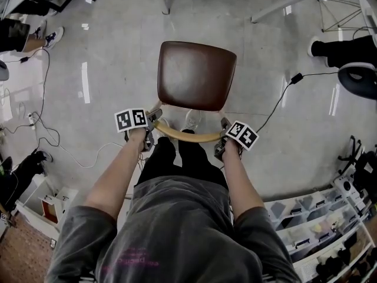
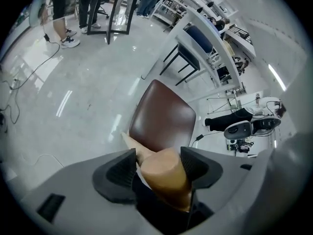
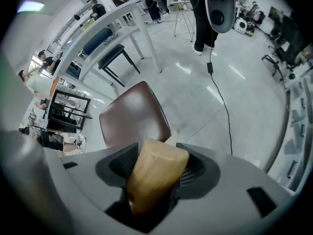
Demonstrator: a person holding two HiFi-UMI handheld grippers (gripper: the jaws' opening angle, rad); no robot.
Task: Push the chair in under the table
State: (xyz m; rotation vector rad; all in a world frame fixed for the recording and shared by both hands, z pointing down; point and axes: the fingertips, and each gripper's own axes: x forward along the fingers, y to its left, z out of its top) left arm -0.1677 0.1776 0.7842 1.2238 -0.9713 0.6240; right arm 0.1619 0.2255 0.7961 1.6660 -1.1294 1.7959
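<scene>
The chair stands in front of me with its brown seat [image 1: 197,75] [image 2: 164,119] [image 3: 132,116] facing away. Its curved wooden backrest [image 1: 185,137] lies nearest my body. My left gripper [image 1: 148,133] [image 2: 159,166] straddles the backrest's left end [image 2: 164,175], with a small gap at one pad. My right gripper [image 1: 224,146] [image 3: 155,169] straddles the right end [image 3: 154,175], and the wood nearly fills the wide jaws. Both point steeply down. The white table [image 1: 283,2] [image 2: 205,43] [image 3: 122,18] stands beyond the chair.
A black cable and plug [image 1: 283,93] run over the floor right of the chair. White cables [image 1: 47,134] trail at the left. A shelf unit with bins [image 1: 321,217] stands at the lower right. A dark stool [image 2: 188,53] sits under the table. People stand around the edges.
</scene>
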